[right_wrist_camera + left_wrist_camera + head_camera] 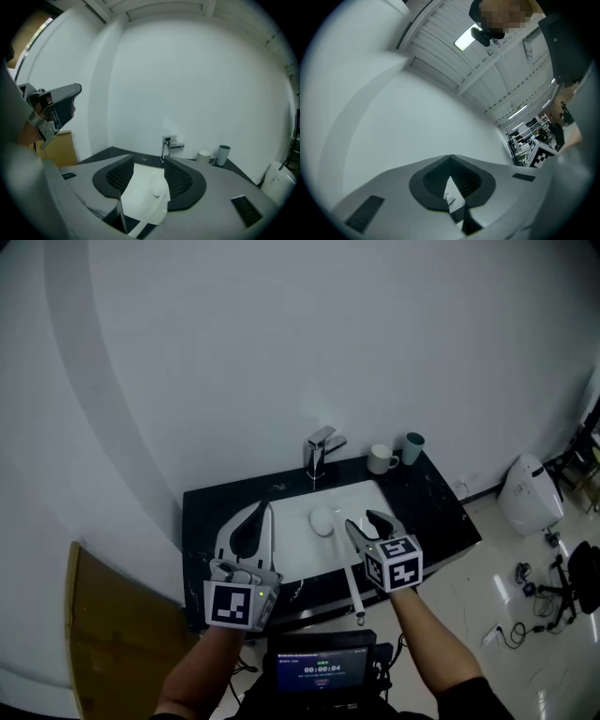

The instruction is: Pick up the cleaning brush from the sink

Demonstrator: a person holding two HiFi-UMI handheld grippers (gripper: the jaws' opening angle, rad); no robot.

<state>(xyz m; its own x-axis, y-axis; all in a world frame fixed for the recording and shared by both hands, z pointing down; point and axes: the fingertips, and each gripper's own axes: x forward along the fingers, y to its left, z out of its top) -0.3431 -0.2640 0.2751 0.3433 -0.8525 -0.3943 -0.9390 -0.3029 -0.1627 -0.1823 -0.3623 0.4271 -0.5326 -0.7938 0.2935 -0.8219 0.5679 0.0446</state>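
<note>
The cleaning brush (323,519) is white, with a round head lying in the white sink (291,554); its long handle runs back over the counter's front edge. My right gripper (361,518) hovers just right of the head, jaws open, over the handle. In the right gripper view the brush (157,189) shows through the gap between the open jaws (147,161), untouched by the pads. My left gripper (262,507) is held over the sink's left rim, shut and empty. The left gripper view looks up at wall and ceiling past its closed tips (450,158).
A chrome faucet (322,451) stands behind the sink on the black countertop (427,507), with a white mug (381,459) and a teal cup (413,448) at the back right. A brown board (103,634) leans at the left. A white appliance (530,493) sits on the floor.
</note>
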